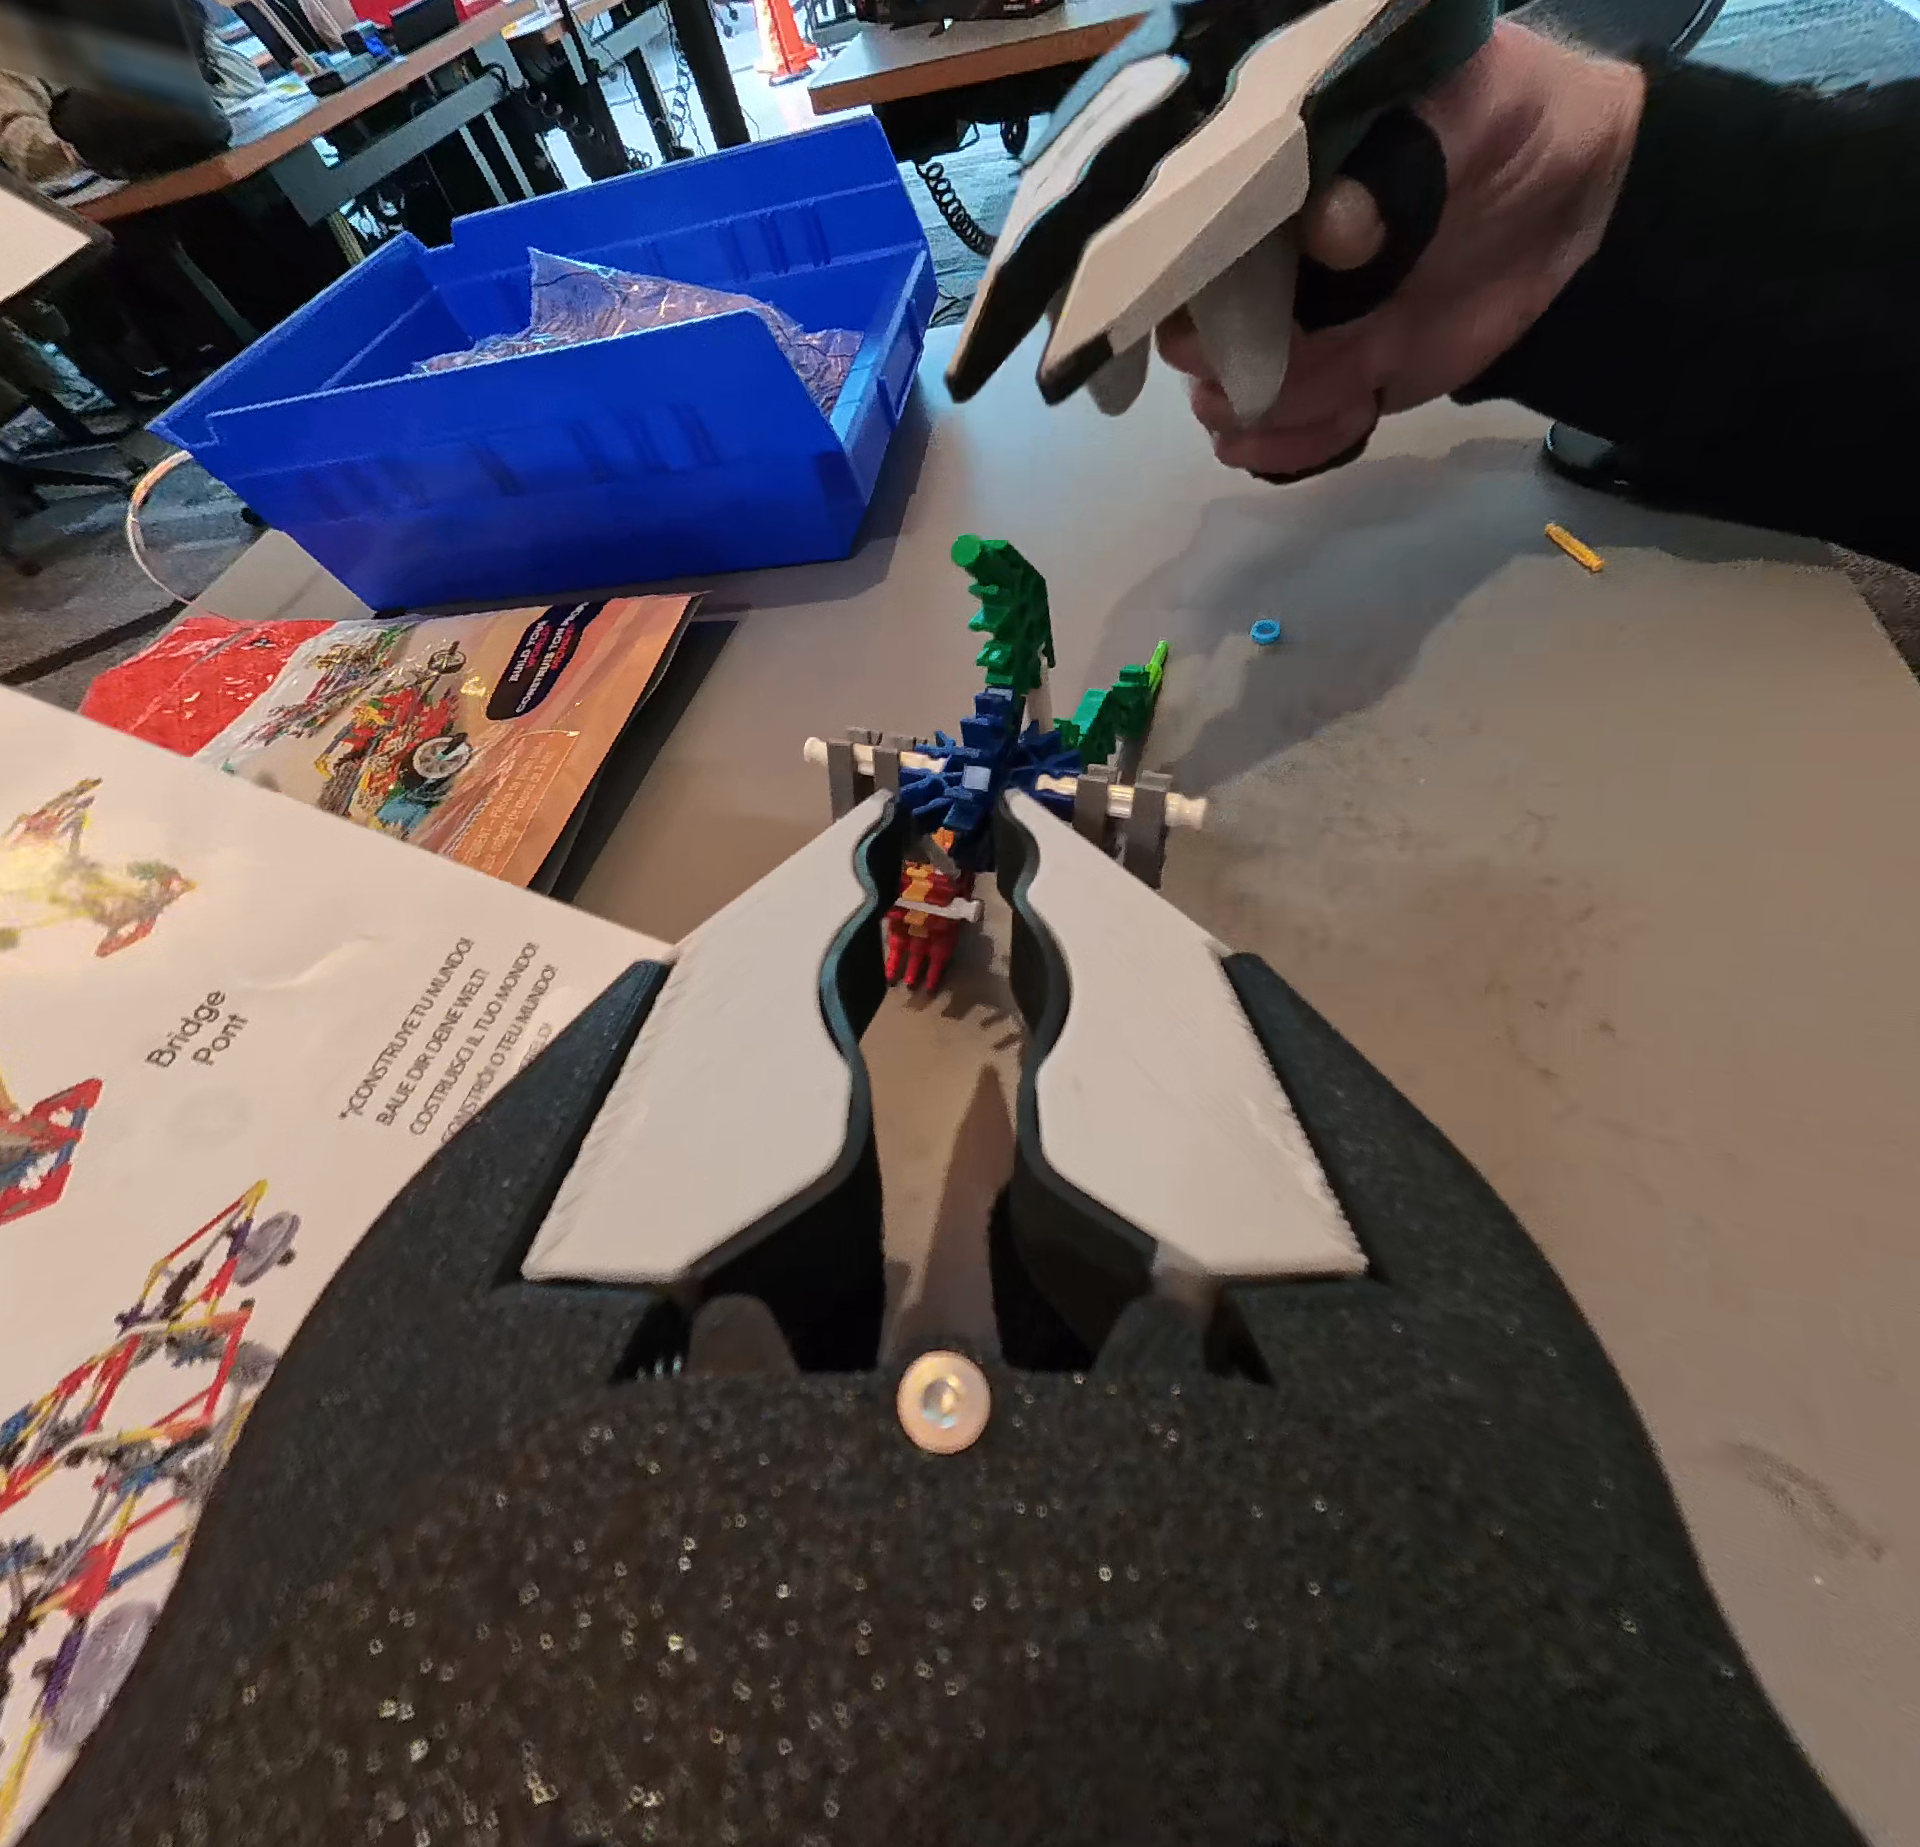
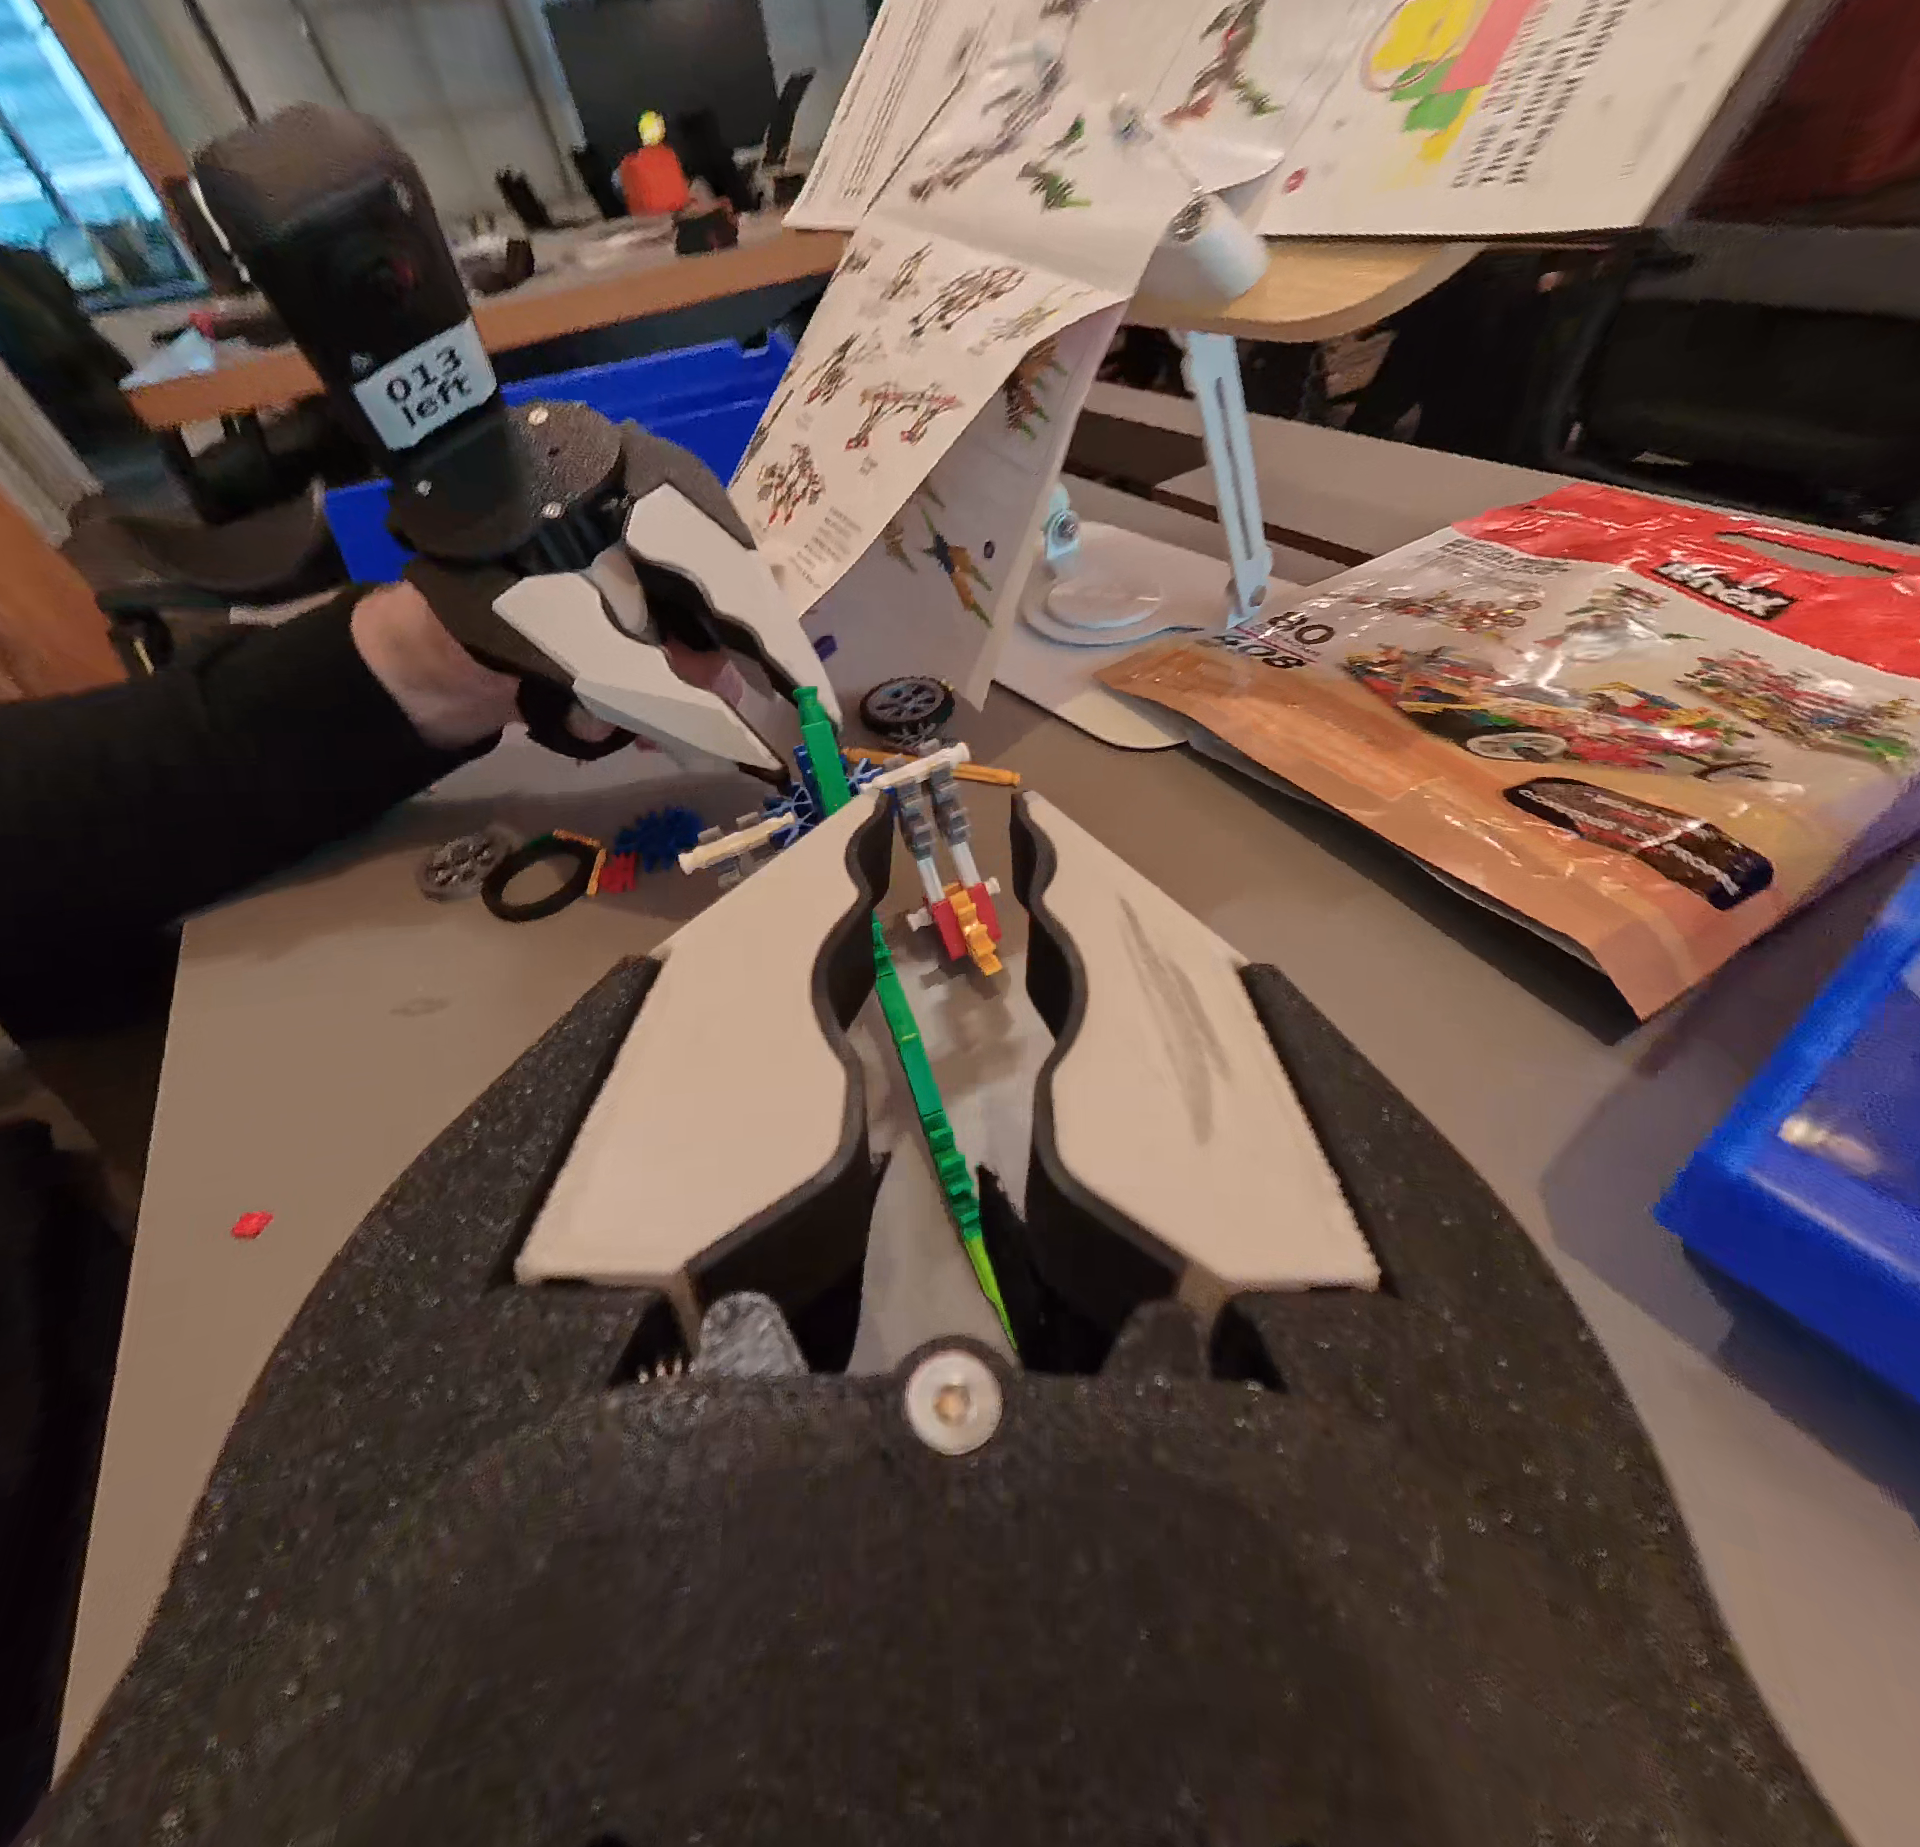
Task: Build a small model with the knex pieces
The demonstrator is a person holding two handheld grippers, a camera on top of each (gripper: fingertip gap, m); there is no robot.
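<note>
Resting on the grey surface [image 1: 1455, 966], a toy model [image 1: 987, 789] is pinched by the left gripper [image 1: 948, 810], while a green rod [image 2: 925, 1070] lies between the right gripper's [image 2: 951, 810] spread fingers, beside a printed red pouch [image 2: 1558, 717].

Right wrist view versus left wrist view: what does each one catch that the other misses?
Only the right wrist view shows the loose wheel, the black tyre ring and the white stand. Only the left wrist view shows the light-blue ring and yellow rod. Both show the rod-and-connector model, the blue bin and the printed bag.
</note>
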